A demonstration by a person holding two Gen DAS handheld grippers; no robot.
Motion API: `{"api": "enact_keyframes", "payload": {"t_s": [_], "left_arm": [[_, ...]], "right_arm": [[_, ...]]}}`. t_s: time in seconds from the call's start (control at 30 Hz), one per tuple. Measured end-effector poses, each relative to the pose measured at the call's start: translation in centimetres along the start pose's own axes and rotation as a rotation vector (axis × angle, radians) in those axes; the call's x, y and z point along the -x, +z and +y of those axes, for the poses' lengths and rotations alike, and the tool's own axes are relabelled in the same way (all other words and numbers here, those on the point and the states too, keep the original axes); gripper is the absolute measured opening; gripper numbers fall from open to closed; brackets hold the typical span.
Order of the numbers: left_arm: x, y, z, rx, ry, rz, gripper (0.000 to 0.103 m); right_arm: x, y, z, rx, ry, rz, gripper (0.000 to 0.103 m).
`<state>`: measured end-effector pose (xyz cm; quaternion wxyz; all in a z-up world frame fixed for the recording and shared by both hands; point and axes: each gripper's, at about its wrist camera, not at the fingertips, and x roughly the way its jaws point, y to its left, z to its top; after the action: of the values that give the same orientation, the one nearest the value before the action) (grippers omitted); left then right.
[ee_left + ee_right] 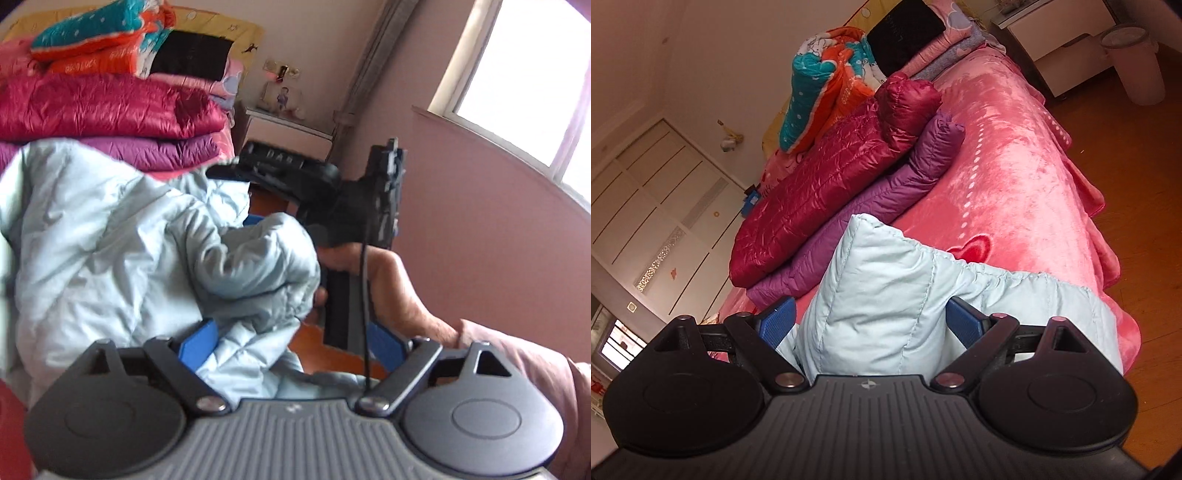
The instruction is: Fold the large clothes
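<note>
A pale blue quilted down jacket (110, 243) is held up over the pink bed. My left gripper (291, 343) has jacket fabric bunched between its blue fingers (197, 341); the jaws stand wide, so the grip is unclear. The right gripper's black body (380, 199) and the hand holding it show beyond the jacket in the left wrist view. In the right wrist view my right gripper (870, 325) holds a thick fold of the jacket (886, 291) between its blue fingers (777, 323), above the bed.
A dark red jacket (820, 195) lies folded on a purple one (886, 188) on the pink bedspread (1015, 166). Colourful quilts (827, 85) and pillows are stacked at the headboard. A white nightstand (1052, 40) and bin (1137, 62) stand on the wooden floor. A window (517, 74) is at right.
</note>
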<state>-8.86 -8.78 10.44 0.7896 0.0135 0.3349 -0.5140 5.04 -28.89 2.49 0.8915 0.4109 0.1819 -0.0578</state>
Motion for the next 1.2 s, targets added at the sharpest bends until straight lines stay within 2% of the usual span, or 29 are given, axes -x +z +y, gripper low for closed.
{"api": "enact_keyframes", "payload": {"t_s": [0.1, 0.2, 0.3, 0.4, 0.47, 0.57, 0.67, 0.7, 0.77, 0.8, 0.83, 0.87, 0.93, 0.97, 1.1, 1.2], "left_arm": [[3.8, 1.2, -1.1, -0.051, 0.041, -0.053, 0.089], [6.4, 2.5, -0.1, -0.083, 0.182, -0.104, 0.09], [6.6, 4.2, 3.1, -0.102, 0.308, -0.129, 0.09], [5.2, 5.2, 6.9, -0.166, 0.408, -0.087, 0.09], [4.2, 5.0, 10.4, -0.129, 0.47, -0.013, 0.085], [3.6, 4.2, 14.1, -0.012, 0.482, 0.019, 0.078], [3.2, 3.6, 15.2, 0.027, 0.459, -0.025, 0.077], [3.0, 3.4, 15.5, 0.045, 0.453, -0.029, 0.074], [2.1, 3.1, 16.0, 0.08, 0.447, -0.029, 0.058], [1.8, 3.1, 16.3, 0.093, 0.452, -0.03, 0.055], [1.5, 2.9, 16.6, 0.11, 0.454, -0.036, 0.045], [1.4, 2.9, 16.9, 0.125, 0.451, -0.04, 0.028], [1.3, 2.8, 17.0, 0.141, 0.488, -0.048, 0.01], [1.7, 2.7, 17.0, 0.147, 0.517, -0.066, 0.006], [4.7, 3.2, 17.9, 0.241, 0.588, -0.153, 0.003], [9.0, 4.0, 19.2, 0.31, 0.681, -0.219, 0.002]], "right_arm": [[0.5, 0.2, 0.2, 0.038, -0.013, -0.006, 0.103], [0.6, 0.3, 0.4, 0.059, -0.022, -0.01, 0.103], [0.7, 0.2, 0.1, 0.035, -0.007, -0.005, 0.103], [0.7, 0.1, -0.1, 0.028, 0.0, 0.005, 0.103], [0.7, 0.0, 0.0, 0.033, 0.004, 0.013, 0.103], [0.7, 0.1, 0.3, 0.048, 0.018, 0.023, 0.103], [0.2, 0.0, 0.6, 0.067, 0.02, 0.038, 0.103], [0.0, -0.1, 0.7, 0.068, 0.019, 0.046, 0.103], [-0.4, -0.2, 0.8, 0.067, 0.021, 0.061, 0.103], [-0.6, -0.2, 0.8, 0.068, 0.02, 0.066, 0.103], [-0.7, -0.3, 0.9, 0.071, 0.019, 0.068, 0.103], [-0.8, -0.3, 1.0, 0.075, 0.017, 0.07, 0.103], [-0.8, -0.3, 1.0, 0.078, 0.012, 0.071, 0.103], [-0.8, -0.3, 1.0, 0.078, 0.01, 0.071, 0.103], [-1.2, -0.5, 1.1, 0.071, -0.004, 0.071, 0.103], [-1.5, -0.7, 1.3, 0.074, -0.011, 0.069, 0.103]]}}
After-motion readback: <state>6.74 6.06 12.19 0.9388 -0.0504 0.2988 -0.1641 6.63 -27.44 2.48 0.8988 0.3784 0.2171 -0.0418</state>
